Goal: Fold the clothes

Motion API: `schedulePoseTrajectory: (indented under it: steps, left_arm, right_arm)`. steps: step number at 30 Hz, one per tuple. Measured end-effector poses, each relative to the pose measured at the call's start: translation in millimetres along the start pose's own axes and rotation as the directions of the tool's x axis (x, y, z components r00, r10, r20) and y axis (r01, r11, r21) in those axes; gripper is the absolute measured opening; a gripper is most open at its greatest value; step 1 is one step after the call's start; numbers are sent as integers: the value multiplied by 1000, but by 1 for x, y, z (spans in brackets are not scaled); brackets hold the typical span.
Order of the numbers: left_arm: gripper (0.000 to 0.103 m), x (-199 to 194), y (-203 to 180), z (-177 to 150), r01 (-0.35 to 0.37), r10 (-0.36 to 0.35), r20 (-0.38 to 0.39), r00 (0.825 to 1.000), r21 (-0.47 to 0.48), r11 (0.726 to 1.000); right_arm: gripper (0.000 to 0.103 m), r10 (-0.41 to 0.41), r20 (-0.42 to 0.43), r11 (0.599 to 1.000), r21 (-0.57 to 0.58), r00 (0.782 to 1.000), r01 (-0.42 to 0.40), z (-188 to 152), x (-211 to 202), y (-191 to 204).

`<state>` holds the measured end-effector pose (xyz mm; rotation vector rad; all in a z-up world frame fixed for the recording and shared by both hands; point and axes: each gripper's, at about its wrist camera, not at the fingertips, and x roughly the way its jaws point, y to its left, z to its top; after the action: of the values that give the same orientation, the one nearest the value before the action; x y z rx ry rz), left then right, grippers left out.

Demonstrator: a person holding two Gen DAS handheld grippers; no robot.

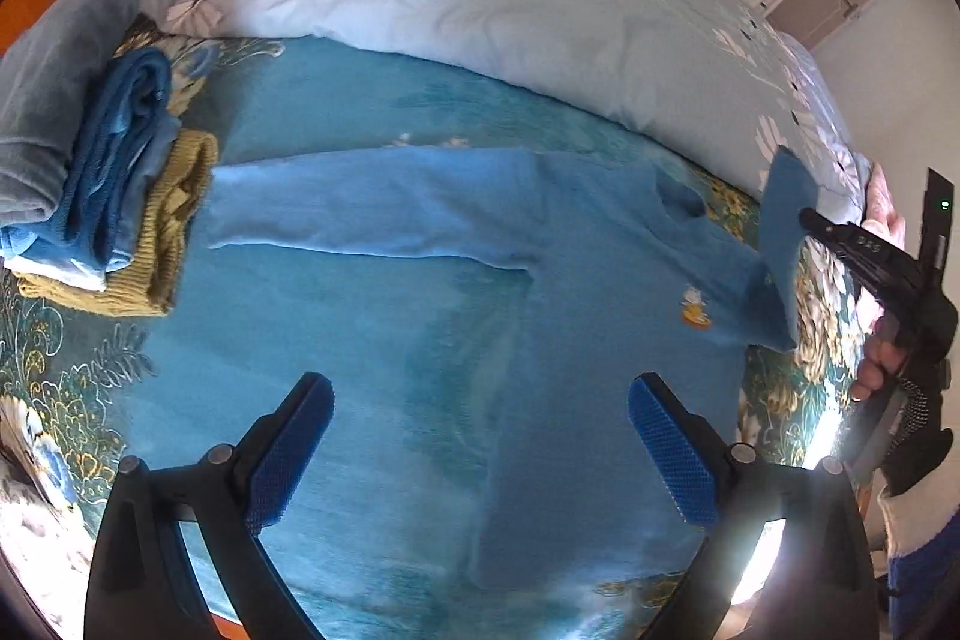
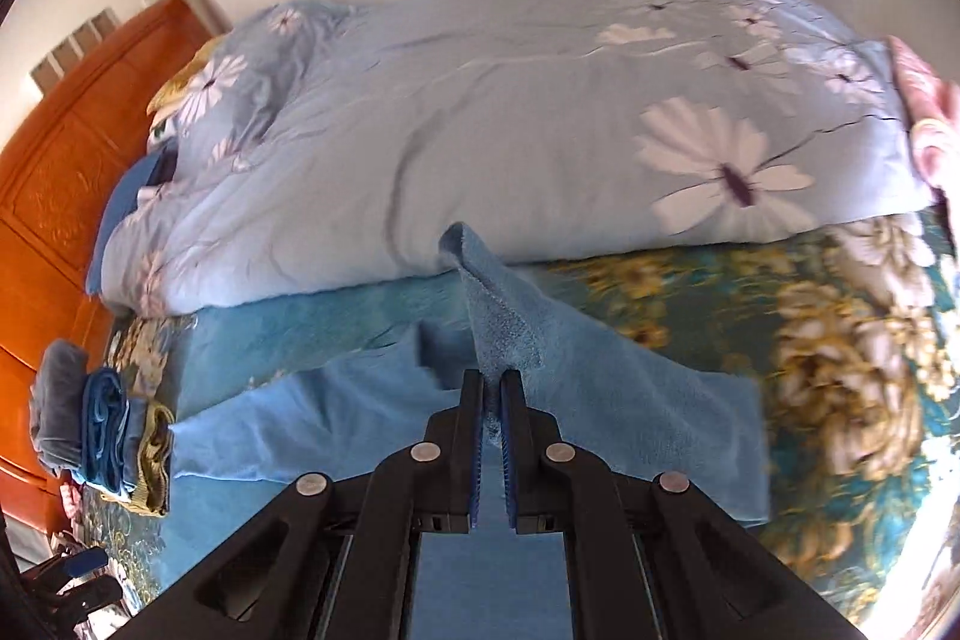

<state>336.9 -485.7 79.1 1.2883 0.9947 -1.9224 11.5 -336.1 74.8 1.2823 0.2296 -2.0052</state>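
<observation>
Our right gripper (image 2: 491,388) is clamped on a sleeve of the blue sweater (image 1: 456,280) — lifted above the bed (image 1: 774,388). Our left gripper (image 1: 480,436) hangs wide open, empty, pointing steeply down over the sweater's spread body — a folded stack (image 1: 120,196) beyond.

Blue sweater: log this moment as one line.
blue sweater flat on bed | right tongs shut on its sleeve, lifted | left tongs open above it

Home bedroom: bed (image 2: 690,340) with floral duvet (image 2: 510,130), orange wooden headboard (image 2: 54,172), folded clothes stack (image 1: 90,184).
</observation>
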Motion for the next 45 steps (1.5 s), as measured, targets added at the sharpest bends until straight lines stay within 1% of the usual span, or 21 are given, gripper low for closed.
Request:
schedulePoseTrajectory:
  steps: [5,11,17,19,20,23,24,25,26,27,28,32,33,36,38,40,42,45]
  left_arm:
    - [99,6,45,2,-1,0,-7,1000,-73,997]
    - [99,18,78,-3,-9,5,-45,999,-107,994]
    - [99,27,96,-8,-11,1,-72,997,-133,991]
    - [99,30,98,-6,-9,-2,-75,997,-138,990]
    - [99,31,97,-5,-6,-4,-76,997,-136,991]
    - [99,37,92,1,1,-11,-78,997,-126,992]
    - [99,39,88,3,7,-16,-80,997,-120,993]
    - [99,42,84,6,13,-22,-82,996,-112,994]
    - [99,45,79,9,20,-28,-82,996,-103,994]
    - [99,48,73,12,27,-35,-81,996,-94,995]
    - [99,51,67,16,36,-43,-80,996,-84,996]
    - [99,70,35,35,90,-92,-78,993,-35,995]
    - [99,77,25,40,105,-107,-78,991,-18,994]
    - [99,101,-8,57,161,-157,-82,984,42,986]
    - [99,120,-29,69,191,-184,-93,979,80,978]
    - [99,139,-45,78,206,-194,-106,975,106,973]
    - [99,159,-55,83,215,-201,-125,972,113,970]
    - [97,190,-63,87,223,-206,-159,966,94,970]
  right_arm:
    - [6,-9,-74,997,-73,997,4,-16,58,61]
    - [6,-25,-172,985,-174,985,-6,-42,114,113]
    - [6,-34,-249,973,-229,968,-25,-65,144,137]
    - [7,-32,-267,969,-244,963,-36,-69,150,141]
    - [9,-31,-273,967,-250,961,-39,-71,152,141]
    - [10,-20,-286,963,-262,958,-58,-74,153,143]
    - [11,-16,-289,962,-266,957,-65,-74,152,143]
    - [17,-6,-293,960,-268,956,-76,-74,151,144]
    - [28,12,-297,959,-266,955,-95,-74,149,143]
    - [32,31,-302,958,-262,953,-115,-74,144,143]
    - [35,48,-303,956,-261,952,-131,-73,139,142]
    - [35,112,-246,967,-195,963,-162,-58,97,117]
    - [36,117,-229,972,-172,966,-158,-54,87,105]
    - [40,68,-181,993,-84,981,-85,-39,66,50]
    - [41,21,-170,999,-45,985,-29,-31,58,15]
    - [41,-48,-183,999,-17,982,46,-24,56,-24]
    - [41,-89,-189,996,14,978,93,-22,49,-57]
    - [41,-135,-197,989,34,971,145,-30,39,-87]
